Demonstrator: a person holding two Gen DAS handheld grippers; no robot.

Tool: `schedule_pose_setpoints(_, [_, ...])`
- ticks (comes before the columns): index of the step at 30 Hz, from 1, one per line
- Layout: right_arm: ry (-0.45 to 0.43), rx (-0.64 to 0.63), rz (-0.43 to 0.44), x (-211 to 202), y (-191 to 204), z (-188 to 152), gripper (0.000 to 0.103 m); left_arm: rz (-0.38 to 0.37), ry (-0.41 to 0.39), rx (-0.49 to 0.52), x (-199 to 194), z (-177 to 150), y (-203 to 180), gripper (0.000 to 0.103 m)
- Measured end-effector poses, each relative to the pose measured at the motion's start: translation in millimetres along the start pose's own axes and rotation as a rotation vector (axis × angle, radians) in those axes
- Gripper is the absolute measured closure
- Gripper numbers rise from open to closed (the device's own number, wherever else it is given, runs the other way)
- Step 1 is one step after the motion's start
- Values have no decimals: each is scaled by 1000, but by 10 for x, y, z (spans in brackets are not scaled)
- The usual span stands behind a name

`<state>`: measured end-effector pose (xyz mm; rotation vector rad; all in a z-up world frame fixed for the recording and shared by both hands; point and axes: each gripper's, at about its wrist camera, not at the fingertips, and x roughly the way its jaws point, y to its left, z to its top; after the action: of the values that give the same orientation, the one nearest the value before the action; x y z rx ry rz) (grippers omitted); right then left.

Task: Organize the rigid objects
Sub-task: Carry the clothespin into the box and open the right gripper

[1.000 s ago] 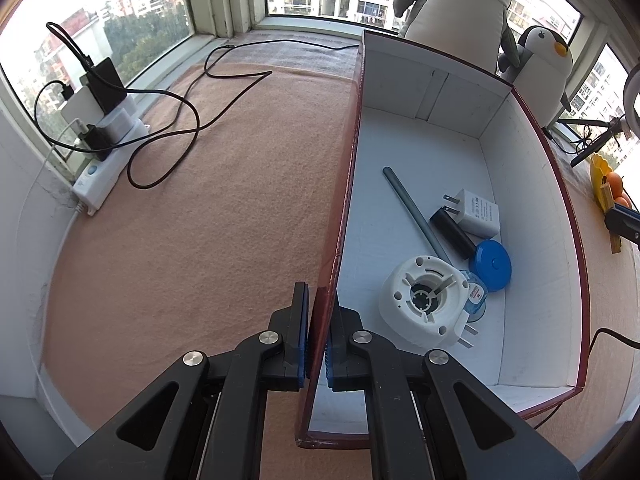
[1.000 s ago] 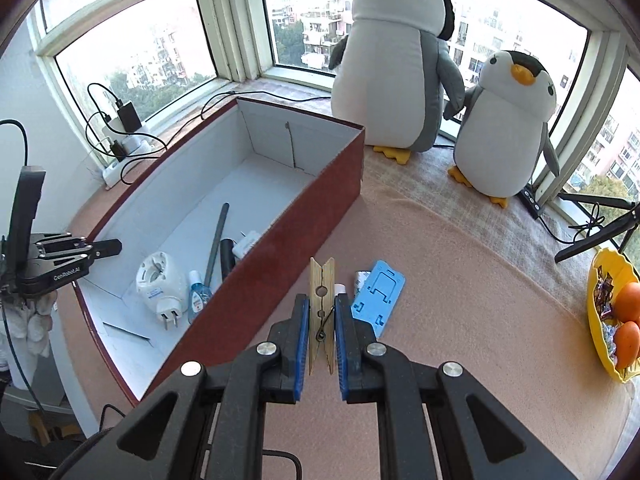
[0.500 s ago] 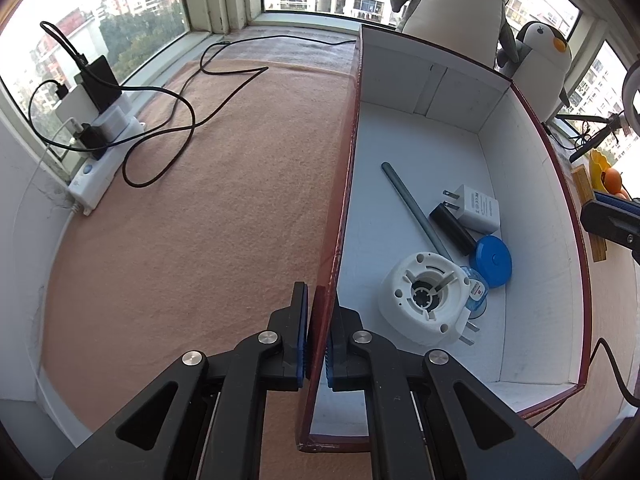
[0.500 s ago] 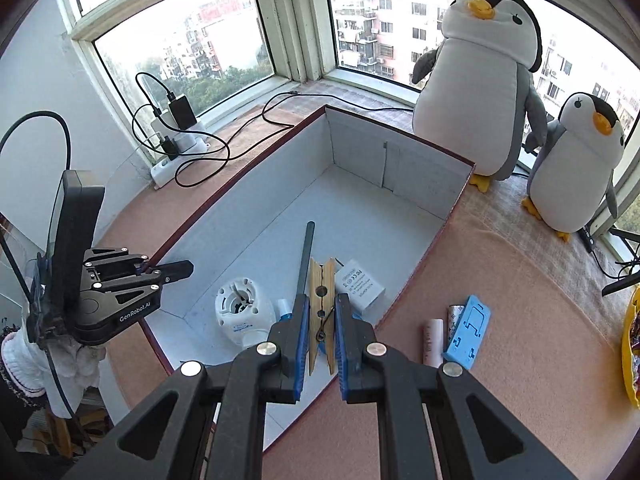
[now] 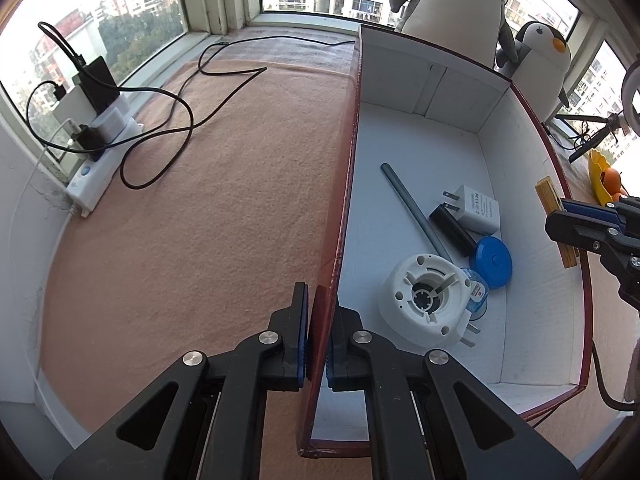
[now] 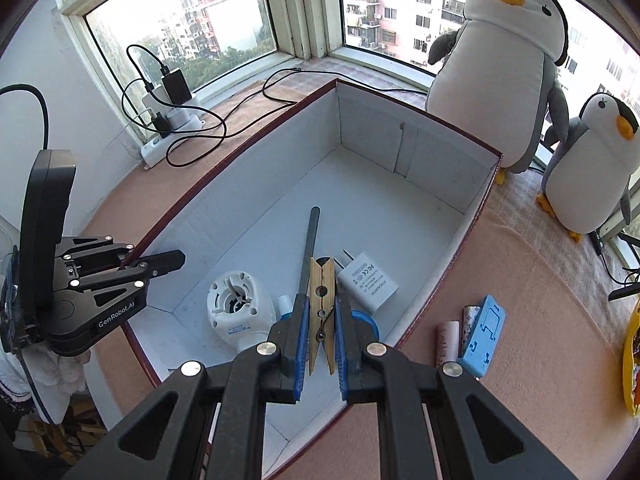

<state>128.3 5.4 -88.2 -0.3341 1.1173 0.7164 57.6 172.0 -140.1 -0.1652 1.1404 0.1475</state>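
The right tongs [image 6: 320, 344] pinch a wooden clothespin [image 6: 322, 308] and have swung across from the table [image 6: 520, 280] side, where a second ago they hung beside the blue holder [image 6: 482, 334]; now they hover over the open box [image 6: 472, 232], above the white charger [image 6: 366, 276] and grey rod [image 6: 310, 248]. How high above the box floor, I can't quite judge. The left tongs [image 5: 318, 344] stay clamped on the box's near wall, steadying it. A drop looks imminent; the holder and small rolls [image 6: 448, 340] still wait outside.
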Motion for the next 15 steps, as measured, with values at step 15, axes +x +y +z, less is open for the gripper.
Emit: schedule_pose_setpoints(15, [29, -23, -13, 129, 145, 93, 92, 1, -1, 1, -8, 6, 0, 98])
